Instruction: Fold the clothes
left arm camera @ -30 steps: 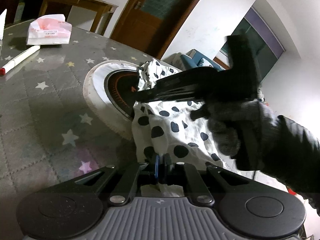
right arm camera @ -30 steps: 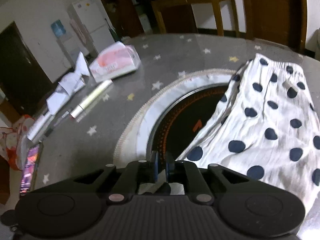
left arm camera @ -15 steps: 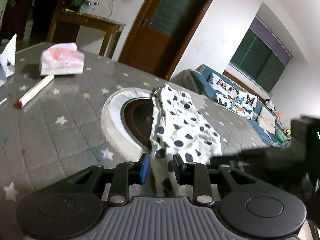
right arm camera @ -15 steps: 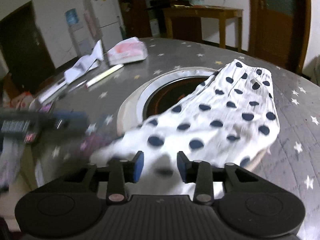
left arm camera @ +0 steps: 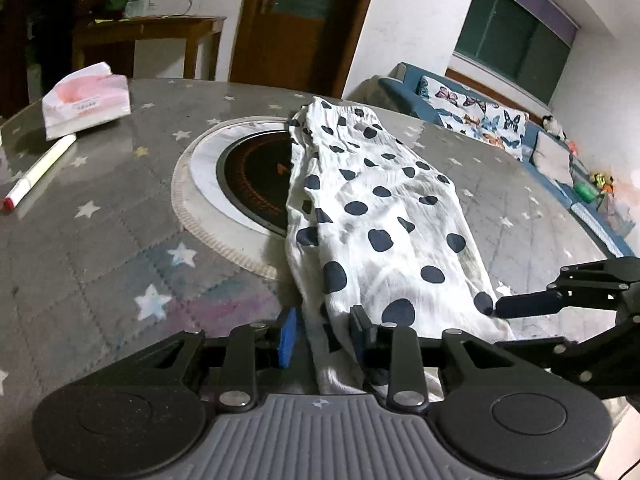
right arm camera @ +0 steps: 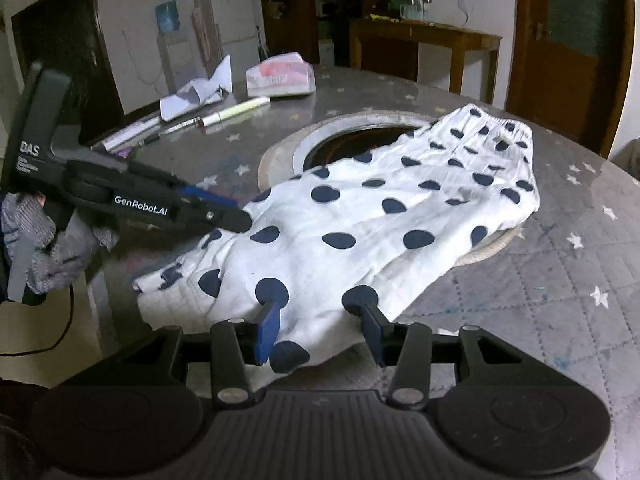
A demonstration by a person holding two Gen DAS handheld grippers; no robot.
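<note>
Round table (left arm camera: 100,248) under a grey star-print cover; round dark cooktop (left arm camera: 256,184) with white ring sunk at its centre. Past the cooktop: pink tissue pack (left arm camera: 86,98), marker (left arm camera: 38,170), loose papers (right arm camera: 196,94). Behind the table: wooden side table (right arm camera: 424,40), brown door (left arm camera: 296,20), white fridge (right arm camera: 232,12), blue sofa with butterfly cushions (left arm camera: 472,110), dark window (left arm camera: 516,36).

White garment with navy polka dots (left arm camera: 384,216) lying flat and long, covering the right part of the cooktop, elastic waistband at the far end, near end crumpled at the table edge, cloth wrinkled.

Left gripper (left arm camera: 322,332) spread open, near hem lying loose between the fingers, not pinched. Right gripper (right arm camera: 320,320) likewise open, astride the near side edge of the garment. Gloved hand (right arm camera: 44,248) on the left gripper's handle.
</note>
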